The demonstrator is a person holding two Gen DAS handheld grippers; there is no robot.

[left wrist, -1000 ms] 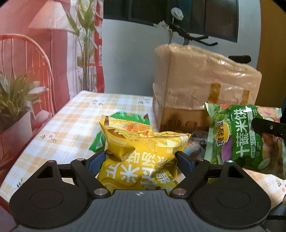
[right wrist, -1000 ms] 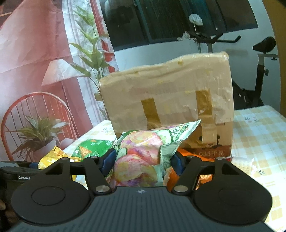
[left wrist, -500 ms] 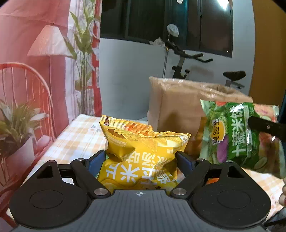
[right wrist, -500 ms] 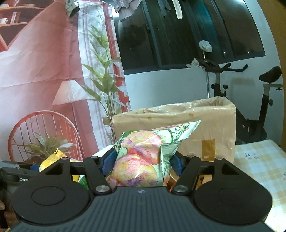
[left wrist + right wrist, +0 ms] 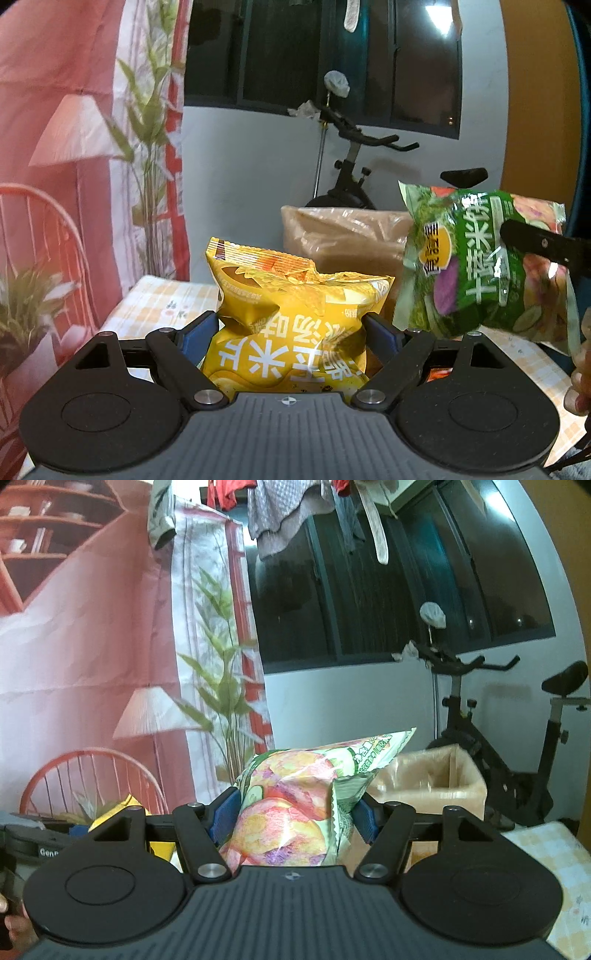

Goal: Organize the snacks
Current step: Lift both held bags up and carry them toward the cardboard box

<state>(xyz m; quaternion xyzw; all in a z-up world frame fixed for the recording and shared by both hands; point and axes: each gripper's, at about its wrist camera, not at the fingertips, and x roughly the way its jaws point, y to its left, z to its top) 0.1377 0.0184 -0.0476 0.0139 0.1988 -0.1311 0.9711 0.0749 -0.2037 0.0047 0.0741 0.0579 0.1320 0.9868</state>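
Observation:
My left gripper (image 5: 290, 326) is shut on a yellow snack bag (image 5: 295, 314) and holds it in the air above the checked table (image 5: 162, 306). My right gripper (image 5: 293, 814) is shut on a green snack bag with fruit and vegetable pictures (image 5: 295, 805); this bag also shows at the right of the left wrist view (image 5: 480, 266). An open brown cardboard box (image 5: 436, 786) stands on the table beyond both bags; it also shows in the left wrist view (image 5: 343, 236), partly hidden behind the bags.
An exercise bike (image 5: 517, 746) stands behind the box by the white wall. A printed red backdrop with chair, lamp and plants (image 5: 74, 166) hangs at the left. The left gripper's body shows at the lower left of the right wrist view (image 5: 44, 842).
Both grippers have risen with their bags. The box has dropped lower in both views and its open top now shows. The green bag has come closer to the yellow one.

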